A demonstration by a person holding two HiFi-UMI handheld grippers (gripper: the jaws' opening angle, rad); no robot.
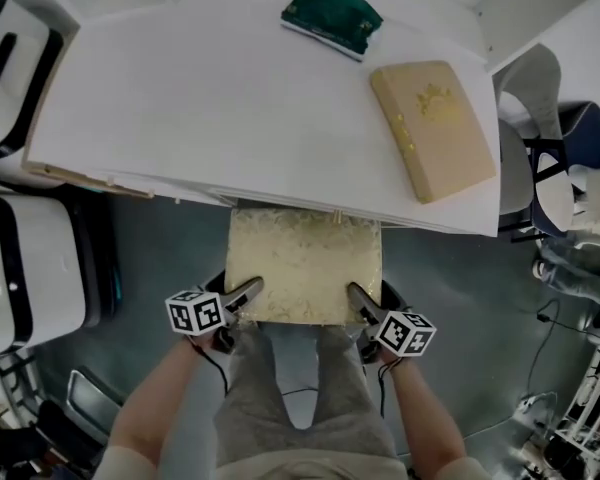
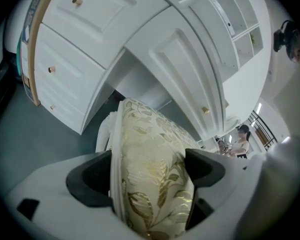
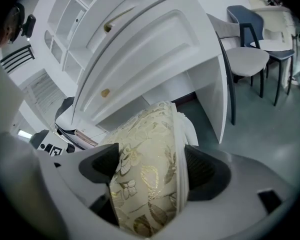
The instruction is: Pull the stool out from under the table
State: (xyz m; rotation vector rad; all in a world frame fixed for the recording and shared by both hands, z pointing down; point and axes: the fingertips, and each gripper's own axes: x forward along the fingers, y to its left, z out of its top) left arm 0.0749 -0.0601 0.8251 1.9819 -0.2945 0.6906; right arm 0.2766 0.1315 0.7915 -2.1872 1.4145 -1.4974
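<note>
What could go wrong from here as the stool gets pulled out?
1. The left gripper and right gripper clamp the cushioned seat edge of the stool; the padding may give and a jaw slip.
2. The stool's far part sits under the table; lifting while pulling may knock its edge.
3. The person's legs stand right behind the stool, limiting travel.

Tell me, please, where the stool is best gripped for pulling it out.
Probably the near seat corners of the stool, from the person's side: only that end clears the table, and the left gripper and right gripper each clamp the cushion edge.
</note>
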